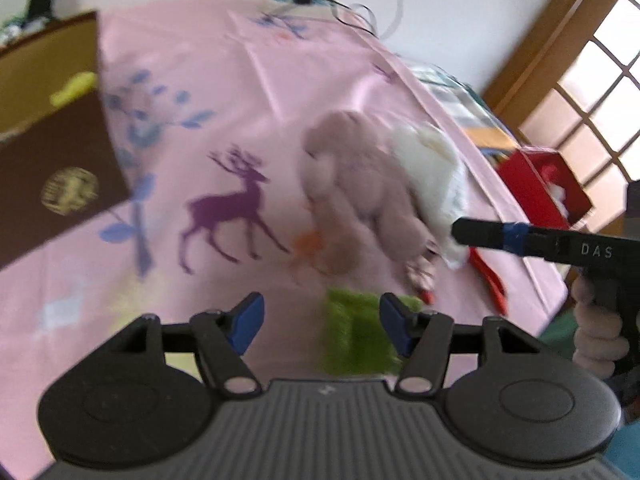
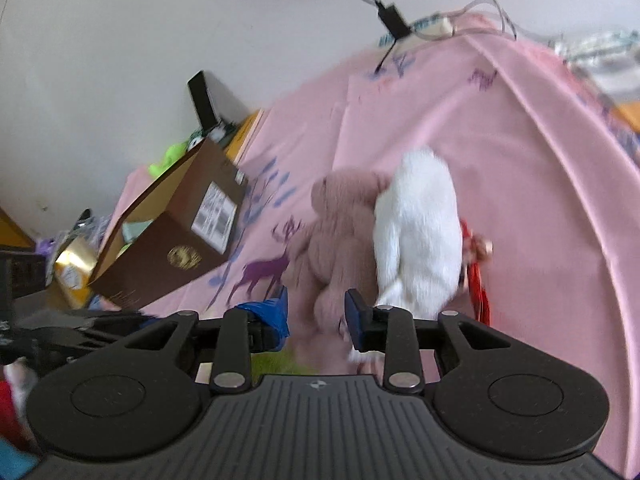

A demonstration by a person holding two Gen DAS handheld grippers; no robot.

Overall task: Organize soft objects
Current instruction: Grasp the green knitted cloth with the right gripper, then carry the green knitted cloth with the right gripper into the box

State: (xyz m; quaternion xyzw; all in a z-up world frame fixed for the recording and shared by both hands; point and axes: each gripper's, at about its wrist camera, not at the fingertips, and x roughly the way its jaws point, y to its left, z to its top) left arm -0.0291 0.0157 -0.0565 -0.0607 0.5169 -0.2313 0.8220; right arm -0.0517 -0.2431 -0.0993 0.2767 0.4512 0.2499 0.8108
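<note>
Right wrist view: the right gripper (image 2: 316,312) hangs with jaws apart, empty, straddling the pink teddy's (image 2: 340,232) foot. Teddy and white plush (image 2: 420,224) lie mid-bedsheet (image 2: 540,200), long axes pointing away; left gripper (image 1: 320,326), wide, sits farther back.

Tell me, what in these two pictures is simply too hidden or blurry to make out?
- Green fuzzy thing: left wrist view, motion-blurred, partly behind the left gripper; its shape is unclear.
- Red item: right wrist view, mostly hidden behind the white plush.
- Pink teddy bear: face blurred in both views.
- Brown box: contents mostly hidden by its wall.
- Right gripper: in front of the bear; contact unclear.
</note>
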